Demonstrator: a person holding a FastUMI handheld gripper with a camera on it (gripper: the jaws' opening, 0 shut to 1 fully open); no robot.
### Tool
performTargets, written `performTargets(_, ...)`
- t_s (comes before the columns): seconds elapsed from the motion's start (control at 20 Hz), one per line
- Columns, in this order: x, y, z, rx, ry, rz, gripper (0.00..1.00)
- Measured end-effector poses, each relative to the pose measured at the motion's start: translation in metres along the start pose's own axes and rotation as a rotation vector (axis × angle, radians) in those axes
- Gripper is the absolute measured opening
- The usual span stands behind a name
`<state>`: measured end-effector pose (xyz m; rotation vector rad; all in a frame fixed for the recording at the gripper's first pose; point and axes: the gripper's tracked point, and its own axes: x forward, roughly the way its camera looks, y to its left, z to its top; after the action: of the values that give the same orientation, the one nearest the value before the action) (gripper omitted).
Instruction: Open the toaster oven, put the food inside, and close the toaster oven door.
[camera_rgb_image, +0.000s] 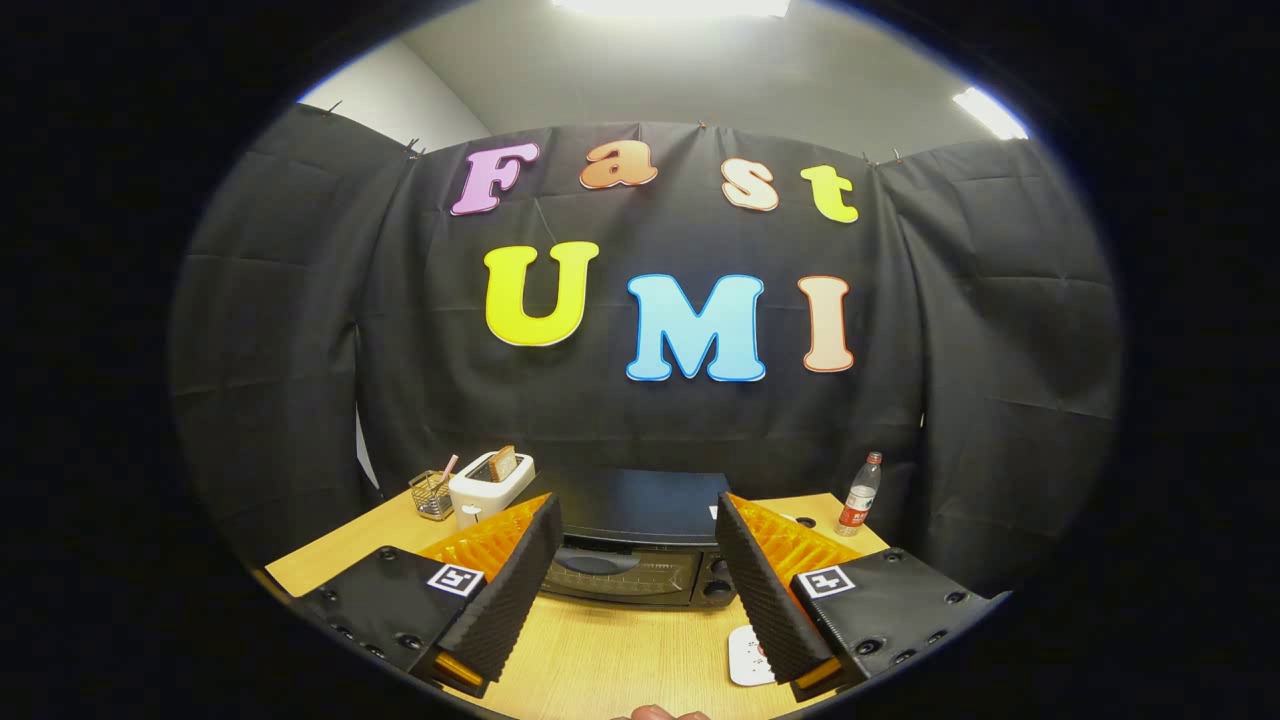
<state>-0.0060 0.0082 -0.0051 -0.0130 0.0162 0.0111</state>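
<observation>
While the hand-held gripper (637, 560) hovers with fingers spread apart and empty, the black boxy metal toaster oven (634, 540) sits at twelve o'clock just beyond them, door seemingly closed, so opening it comes first, calling for an advance toward its handle.

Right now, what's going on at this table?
A person is holding a handheld gripper with its fingers open and empty, aimed at a black toaster oven on the wooden table. The oven door looks closed. A white toaster with a slice of bread stands beyond the fingers.
</observation>
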Motion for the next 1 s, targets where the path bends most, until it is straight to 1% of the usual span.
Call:
performTargets(0.35,0.002,-0.001,-0.002,0.009,0.0,0.002,0.98)
performTargets(0.9,0.027,0.012,0.005,0.013,0.016,0.01,0.98)
performTargets(1.0,0.037,0.014,0.002,0.005,0.027,0.01,0.98)
